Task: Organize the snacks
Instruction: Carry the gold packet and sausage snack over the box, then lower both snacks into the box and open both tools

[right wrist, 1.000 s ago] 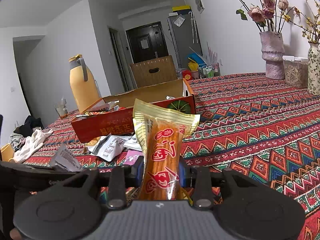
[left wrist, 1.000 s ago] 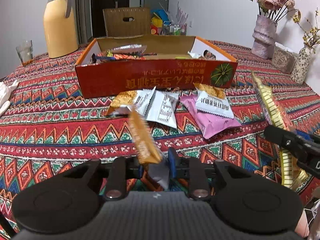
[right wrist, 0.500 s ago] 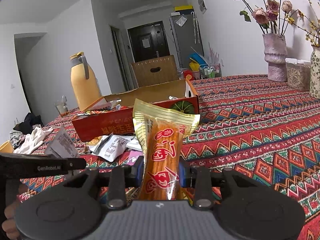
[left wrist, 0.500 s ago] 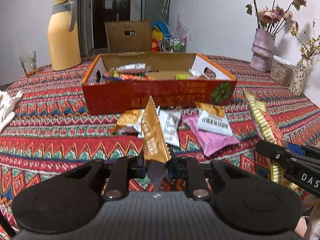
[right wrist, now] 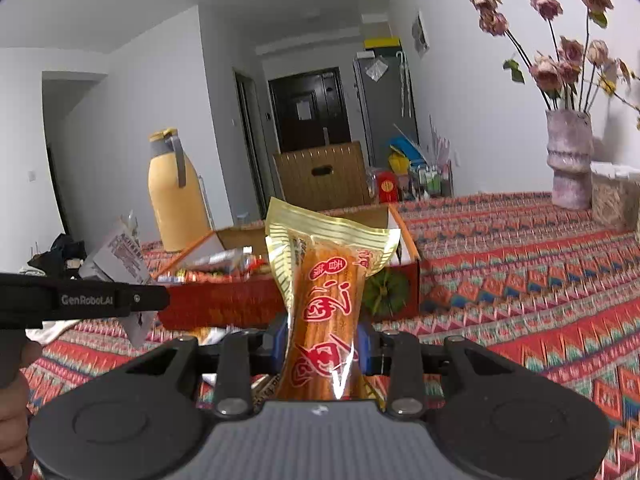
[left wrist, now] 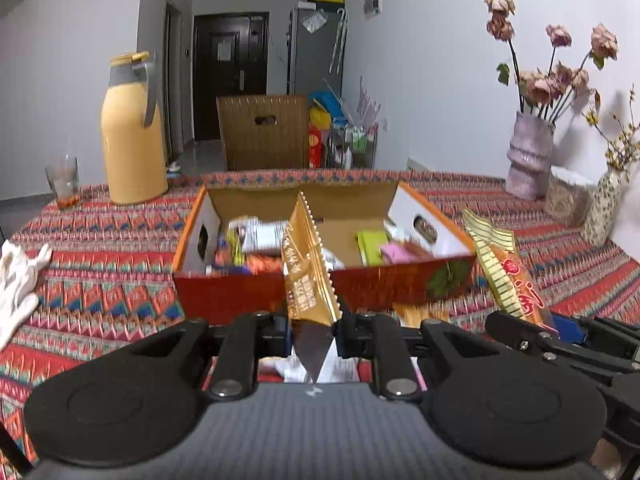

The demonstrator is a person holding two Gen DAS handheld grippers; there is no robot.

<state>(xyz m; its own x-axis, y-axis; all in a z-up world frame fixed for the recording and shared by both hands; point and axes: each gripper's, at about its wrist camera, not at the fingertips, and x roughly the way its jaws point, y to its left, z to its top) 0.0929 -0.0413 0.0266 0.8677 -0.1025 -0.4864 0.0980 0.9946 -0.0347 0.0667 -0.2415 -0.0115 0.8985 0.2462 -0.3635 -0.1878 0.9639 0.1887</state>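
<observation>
In the left wrist view, the left gripper [left wrist: 314, 330] is seen clamped on a gold-brown snack sachet [left wrist: 306, 264], which stands upright between the pads with its serrated edge uppermost and its silver lower corner hanging below the jaws. Beyond it, near the middle of the patterned tablecloth [left wrist: 100, 292], the open red cardboard box [left wrist: 256, 292] is seen, already holding several packets. The sachet is held in front of the box's near wall and is not yet over the opening. At the right edge the right gripper [left wrist: 560, 330] is seen from the side, with a long gold-and-orange snack stick pack [left wrist: 500, 268] held in it.

In the right wrist view, the right gripper [right wrist: 322, 350] is closed on the snack stick pack [right wrist: 326, 300], held upright with its gold crimped end on top. The box [right wrist: 224, 304] lies farther off and slightly left, its near wall facing the tool. The left gripper [right wrist: 80, 300] reaches in from the left at about the same nearness.

The step in hand is judged to be the carrying of both picked snacks toward the box. The next move calls for each pack to be brought over the near wall and above the contents before the grip is released, one at a time so that the two tools are not crowded.
</observation>
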